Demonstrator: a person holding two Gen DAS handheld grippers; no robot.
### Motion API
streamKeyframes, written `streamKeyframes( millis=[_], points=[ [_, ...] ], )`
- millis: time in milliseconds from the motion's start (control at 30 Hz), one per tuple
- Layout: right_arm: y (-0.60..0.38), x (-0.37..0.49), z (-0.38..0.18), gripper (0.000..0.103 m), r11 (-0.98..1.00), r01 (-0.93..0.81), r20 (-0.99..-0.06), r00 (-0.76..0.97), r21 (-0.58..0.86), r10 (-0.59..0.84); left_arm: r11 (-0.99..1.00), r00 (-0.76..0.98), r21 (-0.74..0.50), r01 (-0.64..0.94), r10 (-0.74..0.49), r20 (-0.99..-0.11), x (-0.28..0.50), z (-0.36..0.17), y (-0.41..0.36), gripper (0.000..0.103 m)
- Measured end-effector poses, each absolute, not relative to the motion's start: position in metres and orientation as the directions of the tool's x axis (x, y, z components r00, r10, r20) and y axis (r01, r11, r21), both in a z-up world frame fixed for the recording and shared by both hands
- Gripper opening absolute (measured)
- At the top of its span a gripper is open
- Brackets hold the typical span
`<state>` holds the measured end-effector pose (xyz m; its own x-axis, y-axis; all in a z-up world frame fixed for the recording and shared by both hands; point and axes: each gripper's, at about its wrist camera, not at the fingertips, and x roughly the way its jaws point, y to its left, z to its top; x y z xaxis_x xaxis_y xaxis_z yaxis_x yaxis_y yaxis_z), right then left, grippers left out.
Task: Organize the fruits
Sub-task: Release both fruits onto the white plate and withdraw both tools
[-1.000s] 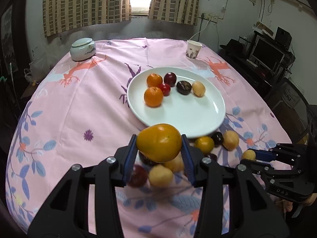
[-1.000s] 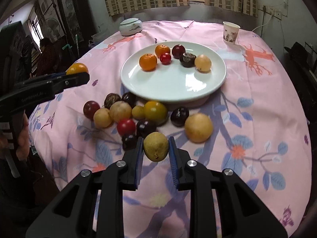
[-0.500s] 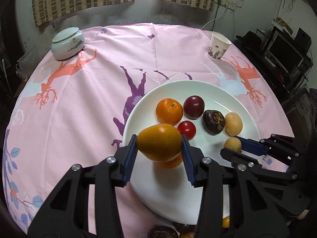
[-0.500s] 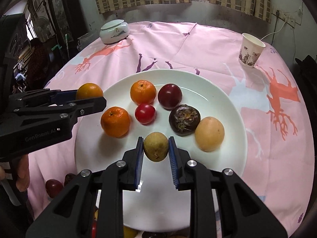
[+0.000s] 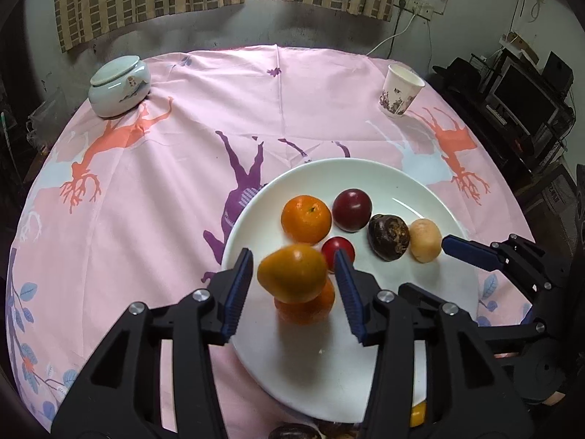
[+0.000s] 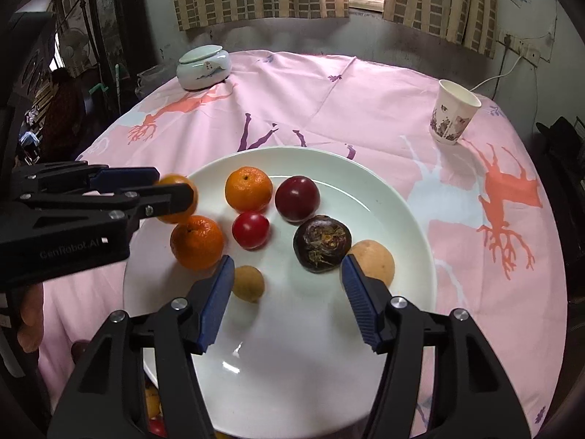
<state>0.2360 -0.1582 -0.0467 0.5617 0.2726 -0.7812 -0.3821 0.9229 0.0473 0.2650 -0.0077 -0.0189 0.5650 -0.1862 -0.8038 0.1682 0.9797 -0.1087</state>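
Fruits lie on my plate (image 6: pixel 409 219); my right gripper (image 6: pixel 287 278) is spread wide beside a small yellow fruit (image 6: pixel 248 282), and my left gripper (image 5: pixel 294 274) stands loosely around an orange fruit (image 5: pixel 292 272).

Small yellowish fruit (image 6: pixel 248 282) lies on the white plate (image 6: pixel 402 219); orange fruit (image 5: pixel 292 272) seemingly airborne, blurred.

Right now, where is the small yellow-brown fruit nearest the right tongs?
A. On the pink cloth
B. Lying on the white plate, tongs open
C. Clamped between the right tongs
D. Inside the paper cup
B: the small yellow-brown fruit lies on the white plate, with the right tongs spread wide around it.
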Motion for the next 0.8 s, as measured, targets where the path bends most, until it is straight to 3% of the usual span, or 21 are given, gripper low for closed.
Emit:
streamKeyframes(
  millis=[100,367,467,633,800],
  points=[
    [-0.166,0.213,-0.04,0.062,0.926,-0.377,-0.788,0.563,0.024,0.25,0.976,0.604,-0.119,0.182,-0.206,-0.77,0.248,0.0,-0.008,0.079],
    [-0.193,0.114,-0.033,0.062,0.923,-0.379,-0.803,0.532,0.057,0.268,0.967,0.659,-0.102,0.235,-0.236,-0.714,0.186,0.036,-0.011,0.079],
    [-0.208,0.075,-0.032,0.063,0.936,-0.351,-0.778,0.578,0.033,0.245,0.967,0.685,-0.093,0.236,-0.233,-0.69,0.14,0.038,-0.002,0.085],
    [-0.233,0.035,-0.048,0.064,0.962,-0.27,-0.767,0.606,0.05,0.21,0.98,0.721,-0.078,0.182,-0.187,-0.667,0.06,0.012,0.016,0.089],
    [-0.244,0.012,-0.07,0.064,0.966,-0.209,-0.783,0.57,0.155,0.249,0.983,0.676,-0.126,0.135,-0.184,-0.714,0.019,-0.033,0.031,0.09]
  ],
)
